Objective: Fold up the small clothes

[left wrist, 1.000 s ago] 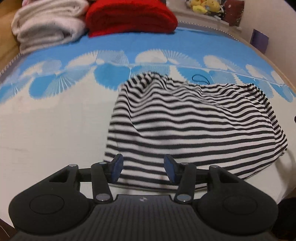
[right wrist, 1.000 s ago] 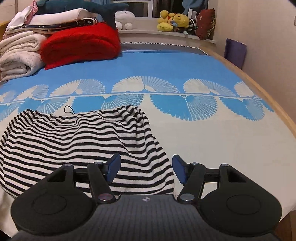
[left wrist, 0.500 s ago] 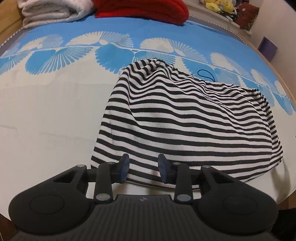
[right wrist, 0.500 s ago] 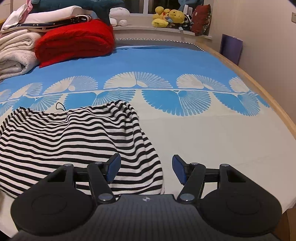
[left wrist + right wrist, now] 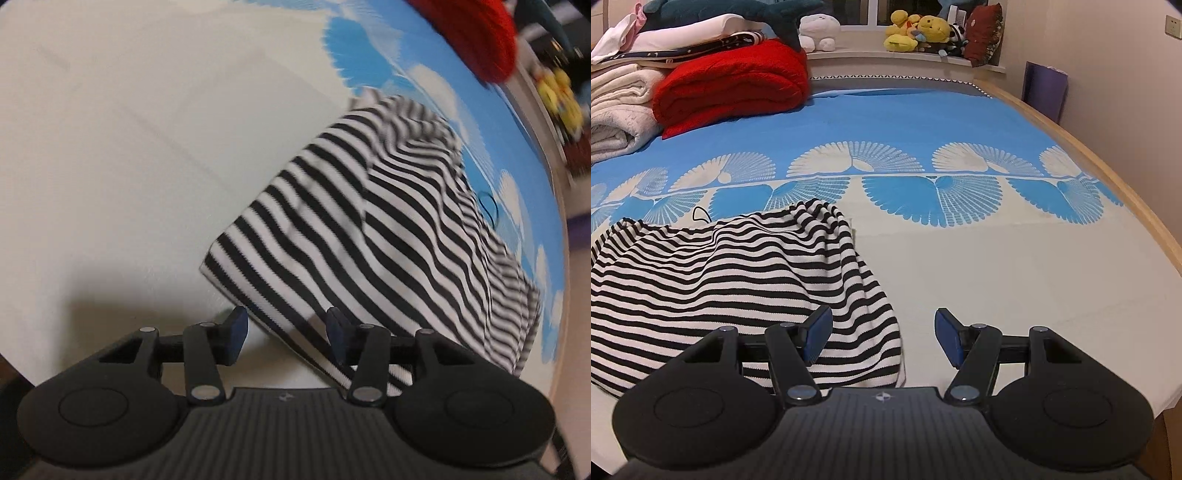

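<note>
Left gripper (image 5: 283, 330): jaws part-way apart and opening. The near hem of the striped garment (image 5: 388, 236) runs between the blue pads, but neither pad presses on it; nothing held. This gripper points steeply down over the garment's near left corner.

Right gripper (image 5: 883, 336): jaws wide apart, empty. Its left pad stands over the garment's right edge; its right pad stands over bare sheet. No cloth pinched.

Garment: black-and-white stripes, lying on the bed (image 5: 1015, 266) in the pale near part of the sheet, its far edge reaching the blue fan-patterned band. It sits as a rumpled, rounded heap, with a raised ridge through the middle and a puffed top edge. A thin dark loop (image 5: 700, 213) lies at its far side; whether this is part of the garment, I cannot tell.

Progress, as I judge it: early. No crisp crease or squared edge shows; at most a loose doubling-over, which I cannot confirm. Still to do: take hold of the near corners, spread or smooth the cloth, make the folds, press flat.

Further out: red blanket (image 5: 735, 83) and folded pale bedding (image 5: 620, 110) stacked at the bed's far left; soft toys (image 5: 918, 33) on the ledge beyond.
</note>
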The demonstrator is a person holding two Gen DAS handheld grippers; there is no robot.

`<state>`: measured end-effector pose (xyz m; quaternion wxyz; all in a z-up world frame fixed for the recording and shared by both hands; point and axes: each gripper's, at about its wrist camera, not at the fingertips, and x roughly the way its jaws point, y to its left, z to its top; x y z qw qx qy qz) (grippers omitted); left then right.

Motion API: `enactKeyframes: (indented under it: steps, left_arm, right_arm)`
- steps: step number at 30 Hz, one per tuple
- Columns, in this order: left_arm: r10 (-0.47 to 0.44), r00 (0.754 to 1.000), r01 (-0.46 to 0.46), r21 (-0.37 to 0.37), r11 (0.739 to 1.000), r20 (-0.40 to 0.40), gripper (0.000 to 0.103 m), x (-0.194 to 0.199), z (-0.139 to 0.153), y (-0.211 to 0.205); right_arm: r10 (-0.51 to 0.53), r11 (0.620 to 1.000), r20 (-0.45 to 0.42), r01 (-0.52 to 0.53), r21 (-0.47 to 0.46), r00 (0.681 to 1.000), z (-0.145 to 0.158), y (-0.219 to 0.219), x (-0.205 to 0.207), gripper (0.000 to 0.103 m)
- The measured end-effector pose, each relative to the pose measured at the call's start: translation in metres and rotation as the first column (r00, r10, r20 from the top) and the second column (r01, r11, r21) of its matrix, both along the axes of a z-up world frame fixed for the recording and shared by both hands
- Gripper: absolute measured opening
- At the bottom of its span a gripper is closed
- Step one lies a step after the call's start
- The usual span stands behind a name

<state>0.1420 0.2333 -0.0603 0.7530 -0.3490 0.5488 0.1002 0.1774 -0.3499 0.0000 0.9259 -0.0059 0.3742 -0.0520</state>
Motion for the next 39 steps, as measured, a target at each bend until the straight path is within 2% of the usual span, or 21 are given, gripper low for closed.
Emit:
enactKeyframes:
  steps: [6,9,13,14,15,18,21,25,28,32,34,37,39]
  left_arm:
    - [0.11,0.993,-0.112,-0.04,0.993,-0.052,0.056,0.001,-0.016,0.01]
    - [0.168,0.985,-0.17,-0.054,0.984,-0.044,0.056,0.004,-0.018,0.013]
    - [0.189,0.982,-0.19,-0.059,0.98,-0.032,0.056,0.01,-0.02,0.011]
    - [0.182,0.983,-0.183,-0.047,0.982,-0.026,0.053,0.012,-0.02,0.009]
    - [0.173,0.985,-0.174,-0.036,0.984,-0.02,0.039,0.014,-0.019,0.007]
    - [0.16,0.987,-0.16,-0.051,0.986,0.008,0.016,0.014,-0.017,0.008]
    - [0.138,0.989,-0.135,-0.047,0.99,0.053,0.012,0.01,-0.008,0.011]
    - [0.097,0.986,-0.094,-0.03,0.995,0.132,0.01,0.0,0.01,0.02]
    - [0.089,0.984,-0.087,-0.022,0.996,0.156,0.009,-0.013,0.018,0.033]
    - [0.091,0.988,-0.1,0.059,0.993,0.128,0.009,-0.028,0.025,0.046]
    - [0.094,0.991,-0.101,0.072,0.992,0.096,0.009,-0.033,0.024,0.054]
    - [0.093,0.994,-0.093,0.007,0.996,0.055,0.014,-0.035,0.015,0.063]
    - [0.118,0.992,-0.116,-0.038,0.993,0.044,0.023,-0.036,0.01,0.07]
  right_arm:
    - [-0.008,1.0,-0.003,0.008,0.0,1.0,-0.001,-0.006,0.0,0.063]
    - [-0.012,1.0,-0.004,0.012,-0.001,1.0,-0.001,-0.008,0.0,0.063]
    - [-0.013,1.0,-0.011,0.013,-0.013,1.0,-0.003,-0.01,-0.001,0.063]
    - [-0.014,1.0,-0.013,0.014,-0.017,1.0,-0.004,-0.01,0.0,0.063]
    - [-0.015,1.0,-0.016,0.015,-0.02,1.0,-0.005,-0.011,0.0,0.063]
    - [-0.029,0.999,-0.022,0.028,-0.018,0.999,-0.006,-0.013,0.002,0.063]
    - [-0.041,0.999,-0.025,0.041,-0.001,0.999,-0.006,-0.014,0.004,0.063]
    - [-0.043,0.999,-0.029,0.043,0.0,0.999,-0.007,-0.009,0.009,0.063]
    - [-0.04,0.999,-0.029,0.04,0.004,0.999,-0.008,-0.003,0.013,0.063]
    - [-0.025,1.0,-0.03,0.025,0.004,0.999,-0.008,0.003,0.018,0.063]
    - [-0.013,1.0,-0.031,0.013,-0.003,0.999,-0.009,0.008,0.019,0.063]
    - [0.005,1.0,-0.034,-0.006,-0.019,0.999,-0.01,0.015,0.02,0.063]
    - [0.01,1.0,-0.035,-0.011,-0.023,0.999,-0.01,0.017,0.021,0.063]
